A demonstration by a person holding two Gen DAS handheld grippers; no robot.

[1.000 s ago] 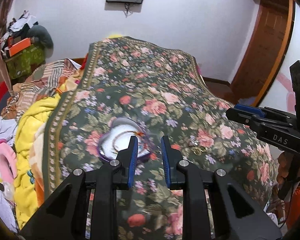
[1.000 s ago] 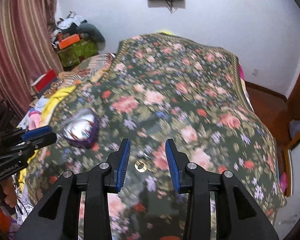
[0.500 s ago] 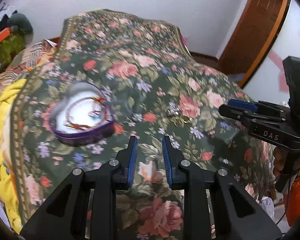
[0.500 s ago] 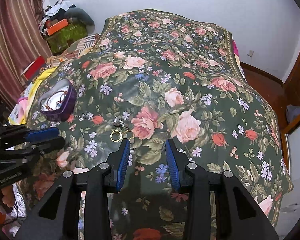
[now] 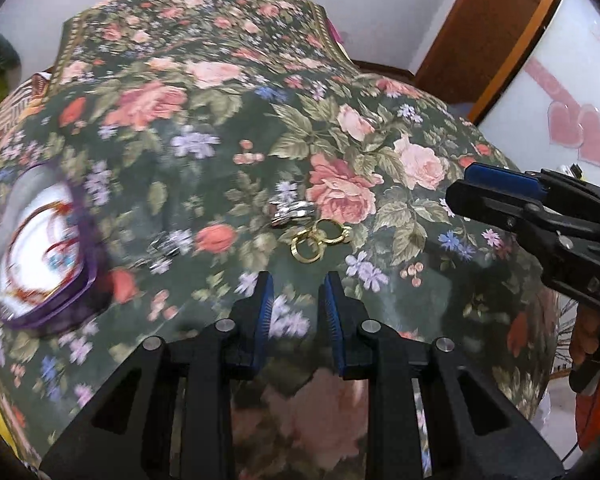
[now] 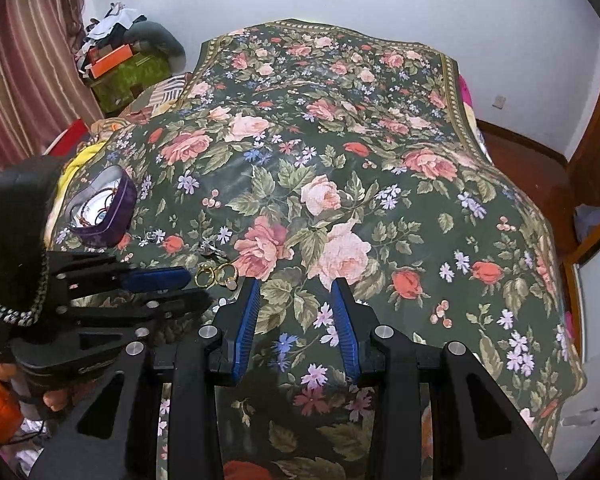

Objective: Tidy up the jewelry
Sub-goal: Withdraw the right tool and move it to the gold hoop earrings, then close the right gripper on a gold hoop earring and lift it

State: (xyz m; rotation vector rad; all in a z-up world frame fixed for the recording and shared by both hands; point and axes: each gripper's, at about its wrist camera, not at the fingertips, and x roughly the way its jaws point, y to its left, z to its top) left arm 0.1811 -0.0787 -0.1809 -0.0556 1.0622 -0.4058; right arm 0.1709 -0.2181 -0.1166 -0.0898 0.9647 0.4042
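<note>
A purple heart-shaped box [image 5: 56, 312] at the left holds red-and-gold bangles [image 6: 104, 204]. It sits on a dark floral bedspread [image 6: 340, 152] — white walls behind. Gold rings [image 5: 318, 238] lie near silver pieces [image 5: 290, 210], just beyond the left gripper [image 5: 296, 284]. Both it and the right gripper [image 6: 296, 292] have their jaws apart — empty.

Left gripper [image 5: 296, 304] has swung off the purple heart-shaped box [image 5: 40, 256] toward the gold rings [image 5: 320, 238], now just ahead of its empty jaws. Right gripper [image 6: 296, 312] lower, nearer the floral cover [image 6: 380, 184]; box contents blurred, apparently unchanged
</note>
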